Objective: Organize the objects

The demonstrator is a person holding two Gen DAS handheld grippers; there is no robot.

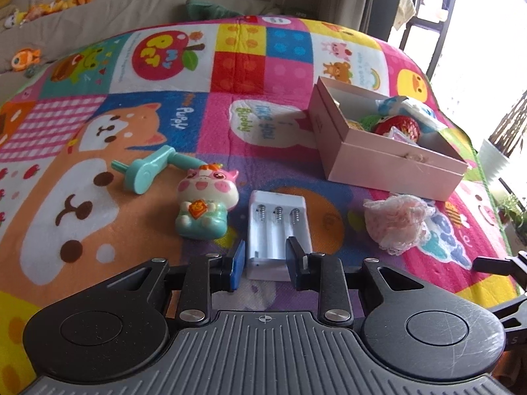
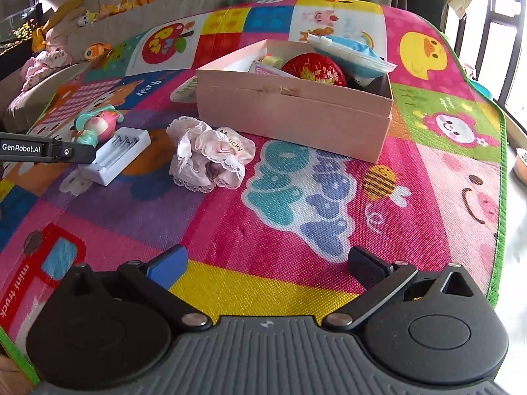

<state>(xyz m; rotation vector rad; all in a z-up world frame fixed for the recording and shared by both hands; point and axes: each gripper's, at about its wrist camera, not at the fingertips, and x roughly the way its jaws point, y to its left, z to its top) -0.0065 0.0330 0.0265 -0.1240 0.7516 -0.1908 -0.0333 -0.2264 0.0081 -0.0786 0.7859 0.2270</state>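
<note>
Left wrist view shows the left gripper (image 1: 265, 261) with its fingers straddling the near end of the white battery charger (image 1: 278, 230) on the play mat (image 1: 204, 115), apparently not yet clamped, so next comes squeezing, lifting and carrying toward the pink box (image 1: 378, 161) at two o'clock, while the right gripper (image 2: 268, 271) hangs wide open and empty.

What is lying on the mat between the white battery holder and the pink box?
A crumpled bundle of pink lace cloth lies between the white battery holder and the pink box. The right wrist view shows it best; around it is only play mat.
</note>
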